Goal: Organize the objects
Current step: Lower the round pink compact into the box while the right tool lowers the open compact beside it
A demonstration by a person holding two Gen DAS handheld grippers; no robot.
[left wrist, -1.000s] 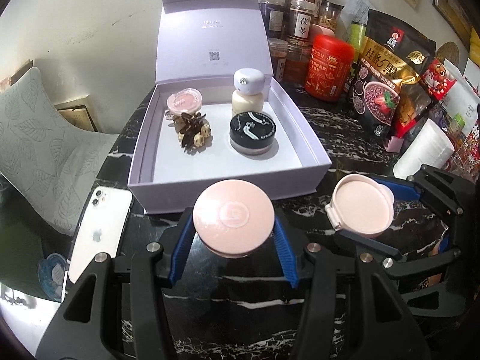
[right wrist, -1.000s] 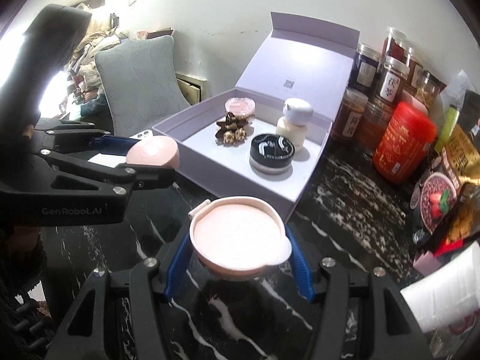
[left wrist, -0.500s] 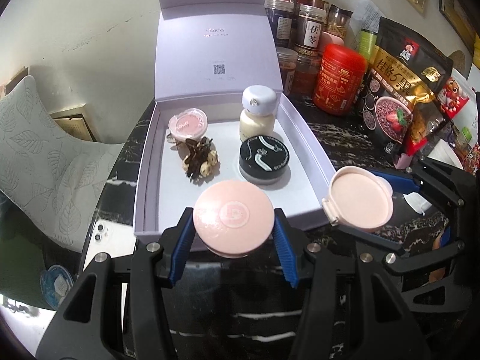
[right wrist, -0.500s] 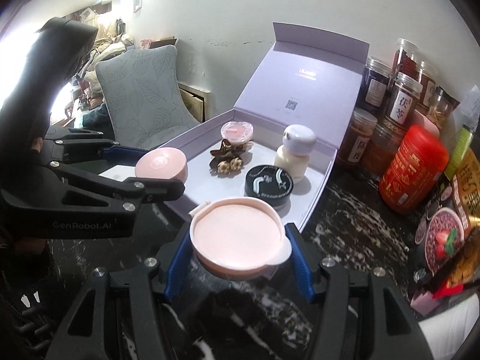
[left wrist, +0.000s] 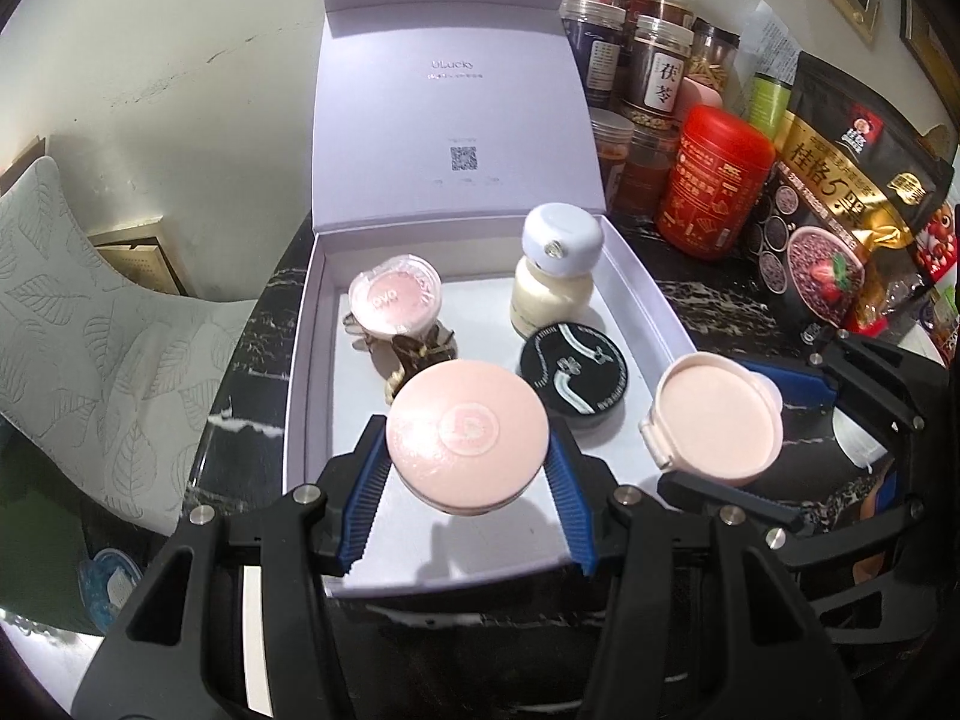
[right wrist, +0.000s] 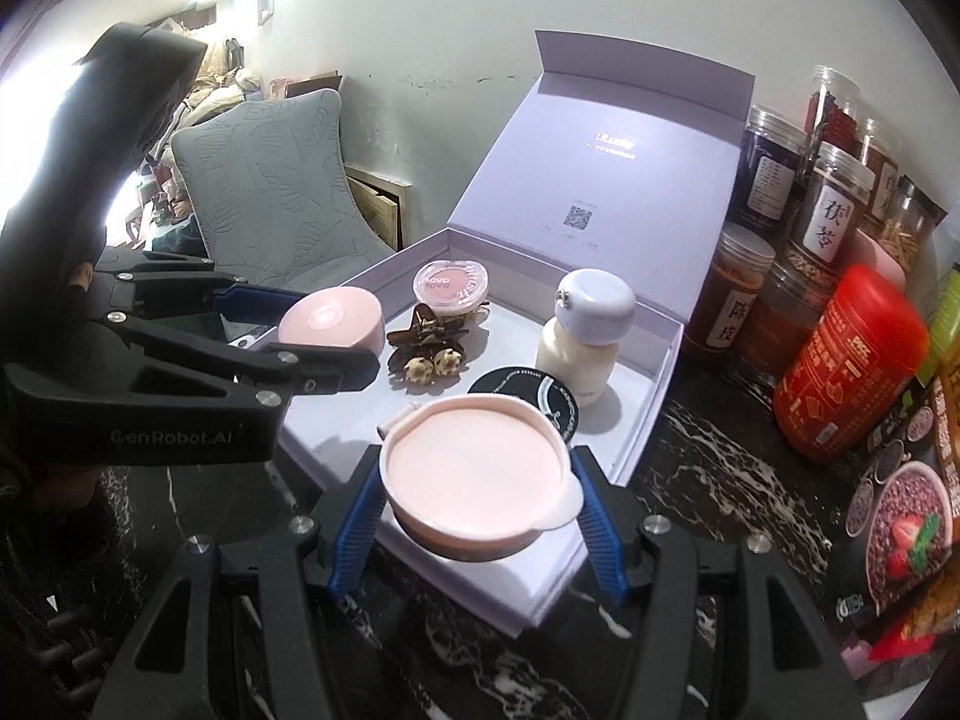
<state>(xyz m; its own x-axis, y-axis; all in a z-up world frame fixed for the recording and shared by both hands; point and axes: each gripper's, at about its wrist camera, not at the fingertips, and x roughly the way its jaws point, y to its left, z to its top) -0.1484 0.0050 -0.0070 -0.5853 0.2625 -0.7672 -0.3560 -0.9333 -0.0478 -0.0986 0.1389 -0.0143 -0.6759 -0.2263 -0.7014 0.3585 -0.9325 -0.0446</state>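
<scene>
My left gripper pinches a round pink compact between its blue pads, lid face up with an embossed logo in the middle, and it hangs over the near part of the open lilac box. My right gripper is clamped on a second pink case, a shallow round dish with a small hinge tab at its left rim and a lip at its lower right, held above the box's near right corner. In the left wrist view that same case floats just right of the box wall, and in the right wrist view the compact sits over the box's left edge. Inside the box stand a cream bottle with a lilac cap at the back right, a black jar just in front of it, a clear-lidded pink blush pot at the back left, and a brown hair clip just in front of that pot. The box lid stands upright against the wall. To the right of the box, on the black marble table, are a red canister, clear jars and a dark oat bag.
</scene>
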